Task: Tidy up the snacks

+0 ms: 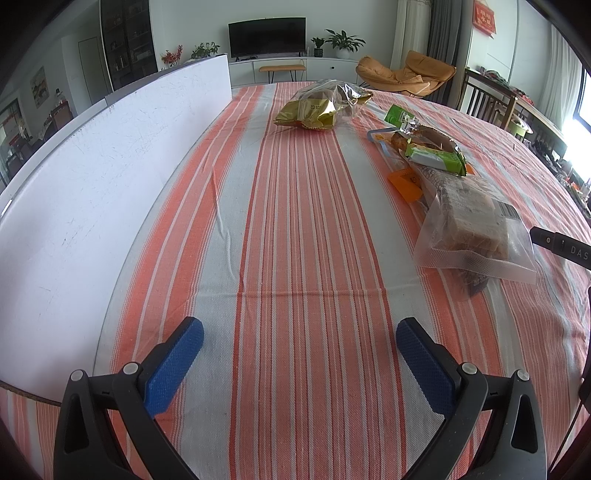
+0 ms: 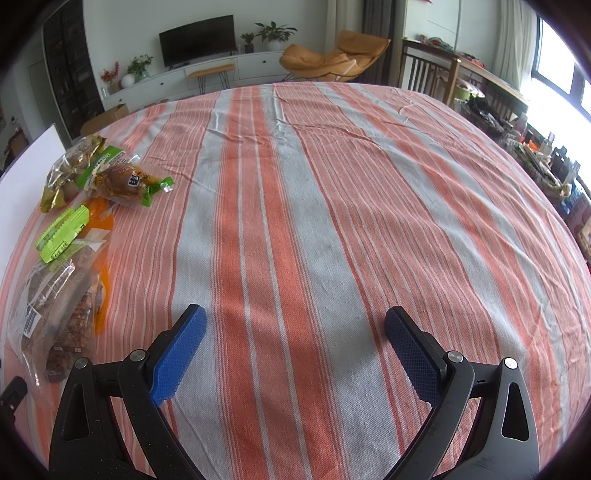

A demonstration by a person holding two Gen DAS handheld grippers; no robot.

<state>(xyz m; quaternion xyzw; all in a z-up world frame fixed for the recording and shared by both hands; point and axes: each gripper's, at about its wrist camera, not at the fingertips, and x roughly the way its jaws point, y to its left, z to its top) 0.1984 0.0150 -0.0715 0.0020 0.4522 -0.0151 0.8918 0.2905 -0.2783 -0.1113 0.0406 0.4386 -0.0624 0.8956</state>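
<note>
At the bottom of the left wrist view, the left gripper (image 1: pixel 300 334) hovers over the striped tablecloth (image 1: pixel 295 229) with its blue-padded fingers (image 1: pixel 173 369) spread wide apart and nothing between them. At the bottom of the right wrist view, the right gripper (image 2: pixel 295 321) sits the same way, its blue pads (image 2: pixel 179 354) well apart and empty above bare cloth.

The snacks lie in a loose line on the cloth. In the left wrist view they run up the right half of the frame. Nearest, at mid right, is a clear vacuum bag of brown cake slices (image 1: pixel 476 225), lying flat; a black part of the other gripper shows just beside it at the right edge. Just above it an orange packet (image 1: pixel 404 182) peeks out from under the bag. Farther up, a green wrapper (image 1: pixel 436 157) rests against a clear-wrapped brown pastry (image 1: pixel 424 138). Farthest, at upper centre, a gold-foil packet (image 1: pixel 306 114) lies apart from the others with a crinkled clear bag (image 1: pixel 332 94) touching it behind.

In the right wrist view the same group fills the left edge: the cake bag (image 2: pixel 55 306) at lower left, a bright green ridged packet (image 2: pixel 62 230) above it, then the green-and-clear wrapped pastry (image 2: pixel 125 182), and gold-foil snacks (image 2: pixel 70 166) at upper left.

A white board (image 1: pixel 92 177) stands upright along the left side of the left wrist view. Beyond the table are a television (image 1: pixel 266 35) and an orange lounge chair (image 1: pixel 406 75).
</note>
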